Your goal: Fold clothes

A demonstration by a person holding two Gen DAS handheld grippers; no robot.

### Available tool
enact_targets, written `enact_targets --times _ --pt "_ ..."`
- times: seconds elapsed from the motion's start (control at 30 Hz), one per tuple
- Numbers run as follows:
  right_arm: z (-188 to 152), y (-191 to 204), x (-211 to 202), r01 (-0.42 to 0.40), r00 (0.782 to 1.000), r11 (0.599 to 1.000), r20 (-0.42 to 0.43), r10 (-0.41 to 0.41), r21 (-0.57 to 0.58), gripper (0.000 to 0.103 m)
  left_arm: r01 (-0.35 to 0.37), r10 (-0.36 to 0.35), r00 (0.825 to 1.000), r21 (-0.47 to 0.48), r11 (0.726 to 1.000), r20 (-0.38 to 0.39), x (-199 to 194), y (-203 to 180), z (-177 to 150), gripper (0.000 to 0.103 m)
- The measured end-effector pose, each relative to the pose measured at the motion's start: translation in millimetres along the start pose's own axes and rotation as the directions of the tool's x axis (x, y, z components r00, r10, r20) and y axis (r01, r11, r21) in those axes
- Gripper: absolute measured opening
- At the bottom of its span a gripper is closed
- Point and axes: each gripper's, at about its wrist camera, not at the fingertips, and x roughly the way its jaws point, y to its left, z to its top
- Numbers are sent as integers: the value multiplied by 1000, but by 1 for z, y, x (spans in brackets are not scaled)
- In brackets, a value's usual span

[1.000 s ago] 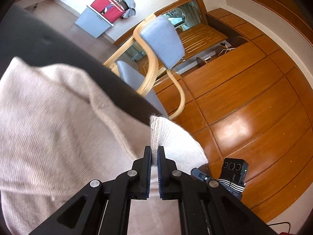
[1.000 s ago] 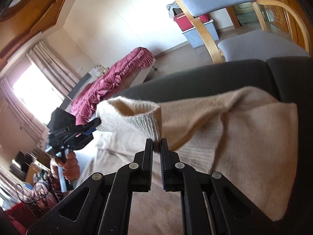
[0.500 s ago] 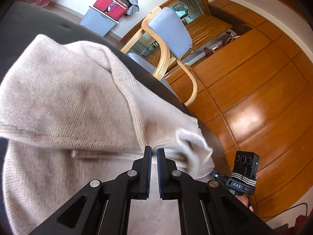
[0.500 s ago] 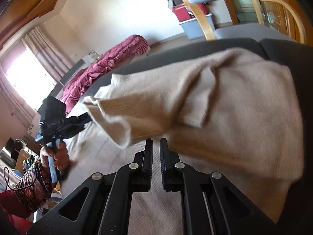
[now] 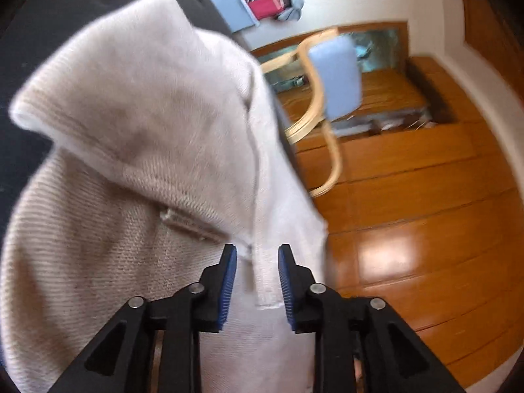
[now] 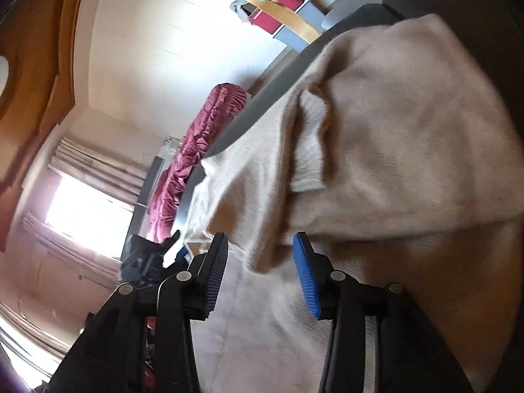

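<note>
At the bottom of each wrist view, the left gripper (image 5: pixel 256 281) and right gripper (image 6: pixel 260 271) are opening, their jaws letting go of the beige sweater (image 5: pixel 137 137), whose edge is lying loosely between the blue pads without being pinched. A fold is seemingly just being laid down; next the jaws probably need to back clear and find a fresh edge. Farther off, the sweater is spreading over a dark sofa (image 5: pixel 36 32), a wooden chair (image 5: pixel 330 78) beyond at upper right.
</note>
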Motion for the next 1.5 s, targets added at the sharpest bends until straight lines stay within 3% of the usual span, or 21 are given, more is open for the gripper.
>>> enact_targets --times 0.2,0.23,0.3,0.37,0.43,0.57,0.77,0.93,0.97,1.07,1.1,1.23,1.37,1.43,1.5 --pt "-7 24 33 53 998 991 -12 -55 -120 44 -56 60 996 61 997 -71 30 -18 -11 27" --pt "-9 28 38 85 996 984 -7 -87 -156 30 -58 63 995 64 996 -74 32 -19 -12 27" --pt "-12 30 46 124 991 973 -19 -130 -197 15 -47 54 995 83 995 -81 34 -21 -13 20" --pt "-12 29 49 119 991 974 -30 -127 -193 14 -33 41 996 100 994 -75 32 -24 -12 4" --pt "-10 30 42 114 993 974 -20 -120 -194 9 -17 24 998 115 993 -56 24 -29 -9 4" --pt "-6 33 21 92 996 974 19 -90 -206 9 -1 4 1000 157 988 -21 7 -37 -5 5" --pt "-7 16 23 152 988 971 2 -154 -187 9 -146 161 986 232 962 -46 17 -27 -11 5" --pt "-10 7 26 154 987 971 -8 -158 -184 8 -155 164 985 155 976 -49 12 -21 -5 7" --pt "-10 6 26 151 988 971 -10 -155 -184 8 -167 169 986 120 979 -12 5 -23 0 8" --pt "-11 2 24 140 990 974 -7 -144 -180 8 -197 174 973 160 967 151 -13 -48 7 12" --pt "-11 0 22 138 990 974 -5 -141 -179 8 -222 181 961 193 956 210 -17 -61 9 13" --pt "-15 -7 12 131 991 976 3 -132 -175 8 -259 171 955 401 879 241 16 -121 5 18" --pt "-16 -10 12 118 993 979 4 -119 -168 8 -285 232 958 607 741 167 93 -164 -6 18" --pt "-17 -11 11 111 994 980 5 -112 -165 8 -308 306 943 690 655 131 131 -169 -15 18" --pt "-17 -12 9 105 994 981 6 -105 -161 8 -348 395 911 733 584 118 155 -162 -29 18"
